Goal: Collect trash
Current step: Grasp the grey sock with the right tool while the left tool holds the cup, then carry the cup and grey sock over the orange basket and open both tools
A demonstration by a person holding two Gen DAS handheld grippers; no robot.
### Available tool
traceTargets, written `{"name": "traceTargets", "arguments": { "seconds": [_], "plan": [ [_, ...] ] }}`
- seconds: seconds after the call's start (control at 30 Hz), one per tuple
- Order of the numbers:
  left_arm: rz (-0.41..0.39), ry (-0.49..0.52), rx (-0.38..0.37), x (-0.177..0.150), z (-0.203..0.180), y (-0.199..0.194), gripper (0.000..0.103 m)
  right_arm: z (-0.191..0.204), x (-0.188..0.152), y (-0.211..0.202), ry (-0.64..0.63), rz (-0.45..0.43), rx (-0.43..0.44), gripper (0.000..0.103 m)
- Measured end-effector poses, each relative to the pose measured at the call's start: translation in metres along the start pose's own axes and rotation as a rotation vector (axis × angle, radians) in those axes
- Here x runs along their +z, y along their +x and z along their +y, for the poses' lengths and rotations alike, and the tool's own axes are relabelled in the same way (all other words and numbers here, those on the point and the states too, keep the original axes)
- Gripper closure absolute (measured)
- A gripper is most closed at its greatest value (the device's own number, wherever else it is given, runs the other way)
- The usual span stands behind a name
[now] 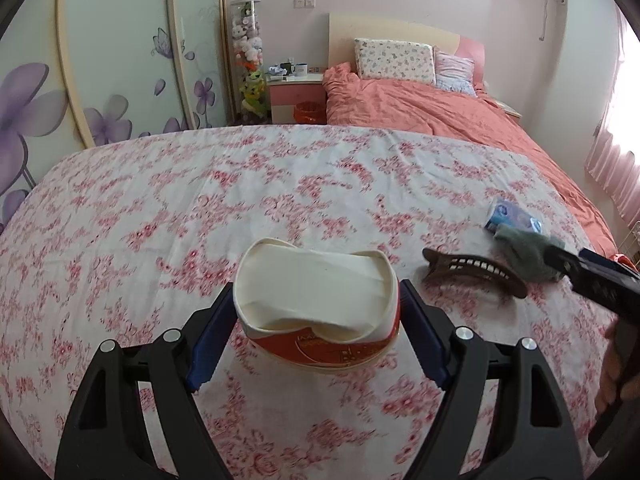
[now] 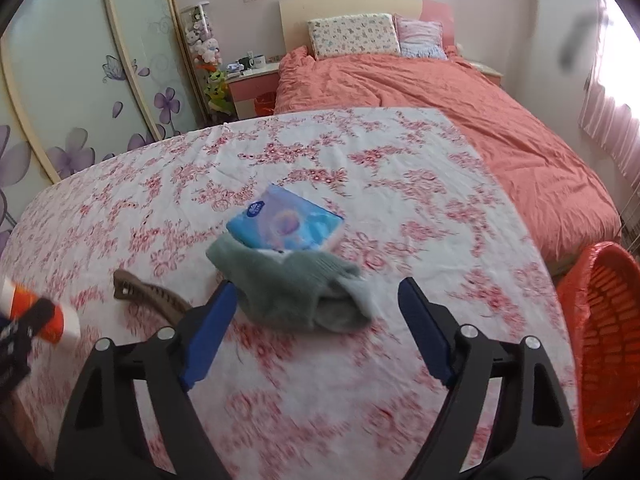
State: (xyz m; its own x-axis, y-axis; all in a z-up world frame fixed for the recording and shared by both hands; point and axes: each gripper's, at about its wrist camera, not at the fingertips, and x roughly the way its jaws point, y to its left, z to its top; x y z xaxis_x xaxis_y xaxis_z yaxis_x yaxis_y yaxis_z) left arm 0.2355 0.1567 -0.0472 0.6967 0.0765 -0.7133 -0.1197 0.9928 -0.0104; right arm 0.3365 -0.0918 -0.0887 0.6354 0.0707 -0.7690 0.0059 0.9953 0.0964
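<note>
A crushed red-and-white paper cup (image 1: 316, 300) hangs above the floral tablecloth (image 1: 160, 208), squeezed between the blue pads of my left gripper (image 1: 316, 286). The cup (image 2: 36, 312) also shows at the left edge of the right wrist view. My right gripper (image 2: 318, 284) stands open over a grey-green sock (image 2: 296, 292). Its left pad is at the sock's edge and its right pad is clear of it. The sock (image 1: 524, 252) lies partly on a blue tissue pack (image 2: 286, 222). A brown hair claw (image 2: 148, 292) lies to the sock's left.
An orange plastic basket (image 2: 600, 340) stands on the floor off the table's right edge. A bed with a salmon cover (image 2: 480, 120) lies beyond the table. A wardrobe with purple flowers (image 1: 100, 80) runs along the left. A person's hand (image 1: 616, 368) holds the right gripper.
</note>
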Motion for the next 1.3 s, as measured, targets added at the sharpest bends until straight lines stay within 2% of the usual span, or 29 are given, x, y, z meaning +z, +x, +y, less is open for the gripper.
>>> {"name": "traceTargets", "arguments": {
  "seconds": [0.1,0.13,0.17,0.23,0.27,0.37,0.63,0.93,1.3],
  "plan": [
    [0.003,0.005,-0.002,-0.004,0.002,0.0,0.025,0.004,0.003,0.014,0.008,0.027,-0.013,0.026],
    [0.004,0.008,-0.003,-0.005,0.002,0.0,0.025,0.003,0.003,0.019,0.008,0.044,-0.02,0.033],
    [0.004,0.009,-0.005,-0.006,0.002,0.001,0.025,0.003,0.0,0.021,0.01,0.056,-0.024,0.044],
    [0.004,0.012,-0.01,-0.007,0.001,0.001,0.025,0.0,-0.004,0.022,0.022,0.064,-0.025,0.052],
    [0.004,0.013,-0.011,-0.007,0.001,0.001,0.025,-0.002,-0.005,0.02,0.026,0.054,-0.027,0.061],
    [0.006,0.017,-0.016,-0.008,-0.001,0.002,0.025,-0.008,-0.009,0.014,0.048,0.052,0.005,0.078],
    [0.008,0.033,-0.034,-0.01,-0.016,-0.001,0.025,-0.025,-0.023,-0.01,0.064,0.021,-0.016,0.082],
    [-0.023,0.071,-0.071,-0.007,-0.045,-0.023,0.025,-0.039,-0.031,-0.064,0.033,-0.084,-0.085,0.082],
    [-0.069,0.14,-0.115,0.001,-0.087,-0.055,0.025,-0.057,-0.041,-0.129,0.052,-0.186,-0.073,0.082]
  ]
}}
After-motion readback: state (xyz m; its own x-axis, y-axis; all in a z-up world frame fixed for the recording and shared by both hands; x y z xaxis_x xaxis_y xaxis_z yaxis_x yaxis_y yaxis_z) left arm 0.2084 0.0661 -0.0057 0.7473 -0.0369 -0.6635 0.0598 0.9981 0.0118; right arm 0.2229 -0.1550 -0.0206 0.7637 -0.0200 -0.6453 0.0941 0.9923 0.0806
